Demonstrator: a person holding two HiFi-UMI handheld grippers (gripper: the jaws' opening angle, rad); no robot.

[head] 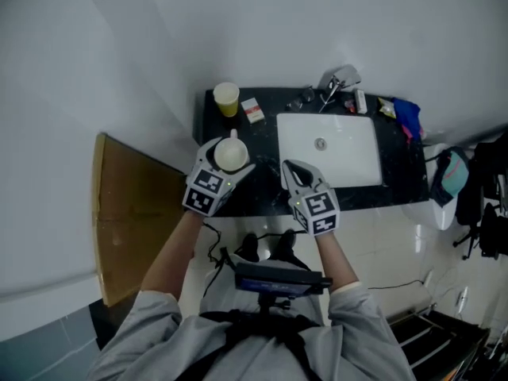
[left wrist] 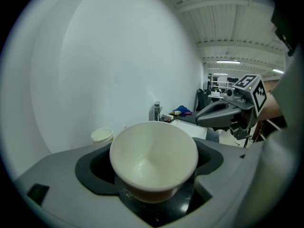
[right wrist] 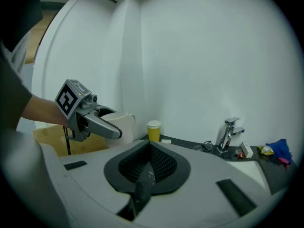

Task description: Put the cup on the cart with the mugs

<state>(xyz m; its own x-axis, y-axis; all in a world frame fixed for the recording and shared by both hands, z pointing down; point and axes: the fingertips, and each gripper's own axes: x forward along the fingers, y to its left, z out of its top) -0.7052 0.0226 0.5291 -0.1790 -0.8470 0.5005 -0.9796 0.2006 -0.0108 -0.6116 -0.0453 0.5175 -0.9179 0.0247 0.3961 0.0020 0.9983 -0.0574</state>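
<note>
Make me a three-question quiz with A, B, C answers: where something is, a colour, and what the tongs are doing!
1. Where is the yellow paper cup? A on the floor; B on the black counter, left of the sink; C on a chair.
2. What colour is the cup in the left tongs? A white; B red; C blue.
3. The right tongs are: A gripping a spoon; B shut, empty; C wide open.
Answers: B, it stands near the counter's corner; A, its inside looks white; B, they meet, nothing between.
</note>
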